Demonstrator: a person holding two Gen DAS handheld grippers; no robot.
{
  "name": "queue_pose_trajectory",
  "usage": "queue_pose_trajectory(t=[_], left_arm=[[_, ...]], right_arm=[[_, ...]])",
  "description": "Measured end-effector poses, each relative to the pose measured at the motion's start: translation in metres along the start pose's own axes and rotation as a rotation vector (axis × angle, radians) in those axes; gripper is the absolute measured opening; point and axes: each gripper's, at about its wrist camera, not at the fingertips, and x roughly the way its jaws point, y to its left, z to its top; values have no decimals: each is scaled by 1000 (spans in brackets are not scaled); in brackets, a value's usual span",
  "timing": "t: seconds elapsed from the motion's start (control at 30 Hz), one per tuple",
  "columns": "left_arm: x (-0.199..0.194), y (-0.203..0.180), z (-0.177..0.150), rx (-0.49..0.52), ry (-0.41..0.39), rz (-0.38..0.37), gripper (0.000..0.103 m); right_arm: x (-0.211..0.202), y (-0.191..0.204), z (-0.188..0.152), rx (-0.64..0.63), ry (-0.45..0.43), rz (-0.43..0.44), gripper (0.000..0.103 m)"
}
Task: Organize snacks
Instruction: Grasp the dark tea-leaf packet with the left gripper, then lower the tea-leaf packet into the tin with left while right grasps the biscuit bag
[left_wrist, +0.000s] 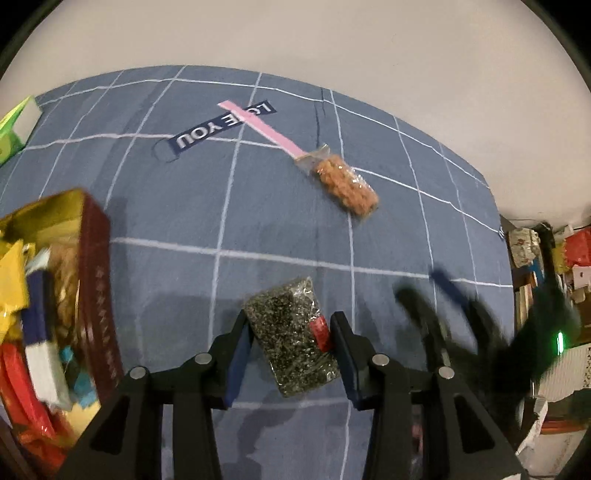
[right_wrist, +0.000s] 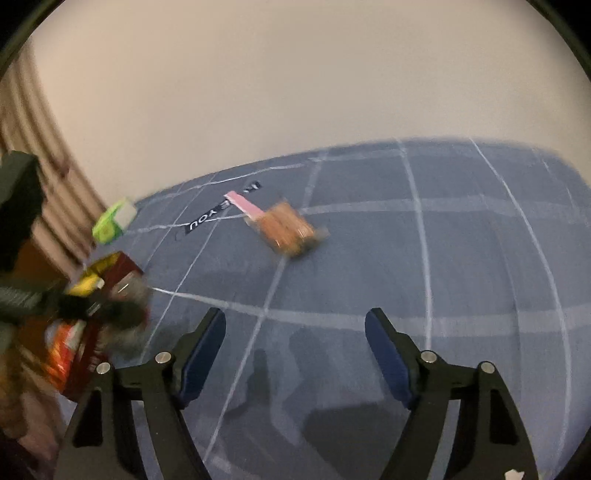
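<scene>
While right tongs (right_wrist: 295, 354) gape, left tongs (left_wrist: 291, 343) pinch — seemingly — dark snack packet (left_wrist: 291, 339)

I'm seeing a blue bedsheet (left_wrist: 184, 206) with white grid lines spreading across the bed, and a pale wall (left_wrist: 332, 40) is rising behind it. A dark keychain strap (left_wrist: 221, 127) reading "LOVE YOU" is lying flat on the sheet near the far edge, with a pink strip (left_wrist: 258, 127) crossing over it. In the right wrist view a beige curtain (right_wrist: 44, 162) is hanging at the left. Off the bed's right side, in the left wrist view, cluttered shelves (left_wrist: 546, 266) are showing, too blurred for me to make out.
</scene>
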Motion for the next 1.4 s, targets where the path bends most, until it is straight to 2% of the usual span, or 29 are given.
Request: queue_pose_trajectory(t=[0.1, 0.2, 0.47, 0.5, 0.53, 0.57, 0.6, 0.73, 0.97, 1.2, 1.4], left_arm=[[-5, 9, -8, -26, 10, -36, 43], [-20, 16, -18, -34, -2, -47, 43], [-70, 46, -46, -67, -66, -46, 43], [-76, 50, -48, -77, -72, -45, 43], [-87, 59, -53, -93, -80, -47, 43], [-93, 64, -55, -104, -88, -45, 43], [-100, 71, -56, -115, -99, -40, 43], [-132, 98, -66, -152, -148, -1, 43], [-161, 135, -80, -177, -202, 98, 43], [-153, 156, -88, -169, -182, 115, 43], [-130, 150, -84, -90, -157, 114, 43]], right_arm=[[27, 4, 26, -103, 34, -12, 76], [56, 5, 43, -153, 85, -19, 75], [107, 22, 60, -253, 164, -62, 69], [110, 26, 60, -274, 161, -76, 66], [112, 28, 61, -287, 164, -90, 55], [112, 29, 62, -291, 165, -105, 48], [110, 30, 63, -273, 169, -94, 36], [97, 39, 49, -281, 164, -121, 35], [49, 57, 6, -168, 123, -42, 35], [7, 73, -38, -59, 88, -7, 35], [-11, 73, -49, -22, 76, -23, 35]])
